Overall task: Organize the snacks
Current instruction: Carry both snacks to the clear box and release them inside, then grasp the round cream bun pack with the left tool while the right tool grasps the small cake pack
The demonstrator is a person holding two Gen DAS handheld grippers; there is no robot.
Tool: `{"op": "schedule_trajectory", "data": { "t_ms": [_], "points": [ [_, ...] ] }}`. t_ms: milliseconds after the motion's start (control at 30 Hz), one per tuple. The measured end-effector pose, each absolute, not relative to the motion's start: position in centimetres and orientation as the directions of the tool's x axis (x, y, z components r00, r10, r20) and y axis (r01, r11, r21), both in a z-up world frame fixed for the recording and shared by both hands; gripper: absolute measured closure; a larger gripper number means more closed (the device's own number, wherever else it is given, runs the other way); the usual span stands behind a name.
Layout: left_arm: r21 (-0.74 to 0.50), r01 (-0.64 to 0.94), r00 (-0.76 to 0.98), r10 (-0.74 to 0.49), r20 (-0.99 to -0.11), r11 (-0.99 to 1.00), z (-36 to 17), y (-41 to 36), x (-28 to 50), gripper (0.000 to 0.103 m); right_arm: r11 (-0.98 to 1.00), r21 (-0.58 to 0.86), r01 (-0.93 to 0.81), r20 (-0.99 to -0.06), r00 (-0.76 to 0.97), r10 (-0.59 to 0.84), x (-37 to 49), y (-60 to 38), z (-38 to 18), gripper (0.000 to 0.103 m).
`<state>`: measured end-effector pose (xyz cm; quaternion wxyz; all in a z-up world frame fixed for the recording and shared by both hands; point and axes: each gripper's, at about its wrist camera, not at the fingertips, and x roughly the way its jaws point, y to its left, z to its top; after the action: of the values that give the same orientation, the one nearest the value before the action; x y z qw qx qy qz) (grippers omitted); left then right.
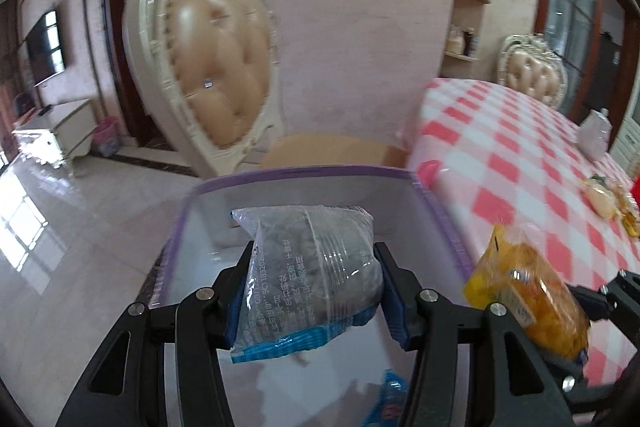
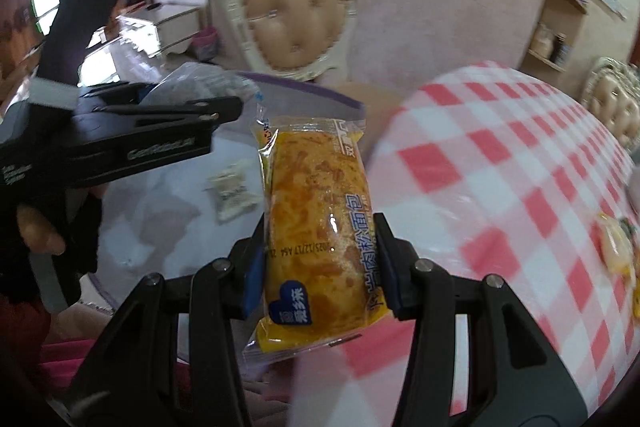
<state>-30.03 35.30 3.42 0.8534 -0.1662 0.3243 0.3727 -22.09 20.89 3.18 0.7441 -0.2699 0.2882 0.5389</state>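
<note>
My left gripper (image 1: 314, 293) is shut on a clear packet with blue edges and a dark cake inside (image 1: 308, 279). It hangs over a clear storage bin with a purple rim (image 1: 304, 173). My right gripper (image 2: 320, 267) is shut on a yellow wrapped bread roll (image 2: 320, 227), upright between the pads. In the left wrist view that yellow bread packet (image 1: 528, 291) shows at the right, beside the bin. In the right wrist view the left gripper (image 2: 192, 123) shows from the side with its packet (image 2: 192, 79) over the bin (image 2: 320, 93). A small pale packet (image 2: 232, 191) lies on the bin's floor.
A table with a pink and white checked cloth (image 1: 520, 155) stands right of the bin, with more snacks (image 1: 604, 199) and a clear bag (image 1: 596, 131) on it. A cream padded chair (image 1: 208, 67) stands behind the bin. A blue wrapper (image 1: 390, 399) lies low in the bin.
</note>
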Motion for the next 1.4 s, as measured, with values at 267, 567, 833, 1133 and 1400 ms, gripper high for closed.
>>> {"op": "schedule_trajectory", "data": {
  "t_ms": [267, 567, 833, 1133, 1400],
  "points": [
    [0.039, -0.798, 0.417, 0.599, -0.683, 0.601, 3.3, 36.0, -30.8, 0.030, 0.201, -0.042, -0.979, -0.738, 0.166, 0.654, -23.7, 22.2, 1.7, 0.026],
    [0.035, -0.706, 0.508, 0.541, -0.670, 0.707, 4.2, 31.7, -25.3, 0.023, 0.360, 0.039, -0.932, -0.718, 0.224, 0.659, -17.9, 16.7, 3.1, 0.024],
    [-0.066, -0.435, 0.660, 0.268, -0.702, 0.898, 4.5, 22.5, -14.7, 0.020, 0.626, -0.009, -0.779, -0.695, 0.456, 0.557, -10.3, 6.0, 4.1, 0.010],
    [-0.134, -0.066, 0.689, -0.052, -0.723, 0.989, 3.1, 10.5, 0.1, 0.020, 0.887, 0.116, -0.447, -0.692, 0.604, 0.395, -1.2, -11.6, 3.3, 0.010],
    [0.025, 0.185, 0.617, -0.096, -0.781, 0.982, 2.9, 8.1, 9.8, 0.020, 0.921, 0.257, -0.292, -0.677, 0.626, 0.387, 1.8, -18.5, 3.2, 0.010]
  ]
}}
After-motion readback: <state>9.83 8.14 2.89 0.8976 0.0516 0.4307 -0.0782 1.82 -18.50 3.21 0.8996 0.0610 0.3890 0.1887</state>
